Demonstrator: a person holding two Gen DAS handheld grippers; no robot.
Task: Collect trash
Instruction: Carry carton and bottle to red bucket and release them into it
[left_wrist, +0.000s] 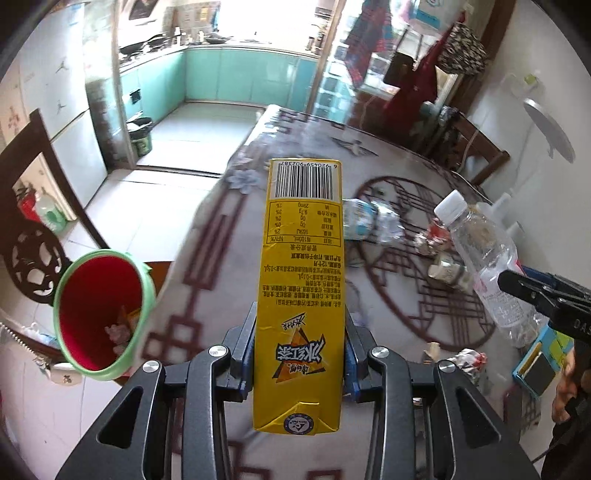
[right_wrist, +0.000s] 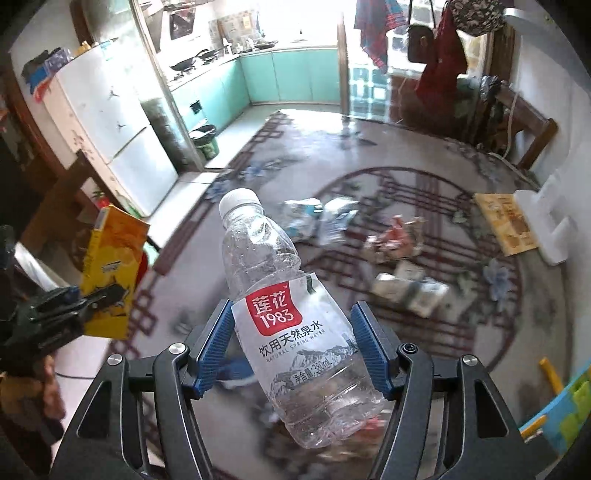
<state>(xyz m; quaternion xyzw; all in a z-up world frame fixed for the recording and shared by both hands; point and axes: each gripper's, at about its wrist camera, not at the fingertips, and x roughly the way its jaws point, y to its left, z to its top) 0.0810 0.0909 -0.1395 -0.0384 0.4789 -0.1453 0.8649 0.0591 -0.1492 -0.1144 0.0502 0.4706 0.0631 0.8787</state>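
Note:
My left gripper (left_wrist: 300, 332) is shut on a yellow drink carton (left_wrist: 303, 258) and holds it above the table, to the right of a red bin with a green rim (left_wrist: 99, 310). The bin holds some scraps. My right gripper (right_wrist: 291, 332) is shut on a clear plastic water bottle (right_wrist: 291, 325) with a white cap, lifted above the table. The carton (right_wrist: 110, 266) and left gripper show at the left of the right wrist view. The bottle (left_wrist: 484, 258) and right gripper show at the right of the left wrist view.
A patterned tablecloth (right_wrist: 424, 147) covers the table. On it lie a crushed bottle (left_wrist: 369, 221), crumpled wrappers (right_wrist: 395, 240), small packets (right_wrist: 410, 288) and a yellow book (right_wrist: 506, 221). A dark wooden chair (left_wrist: 33, 229) stands at the left. Beyond are a fridge (right_wrist: 110, 122) and the kitchen.

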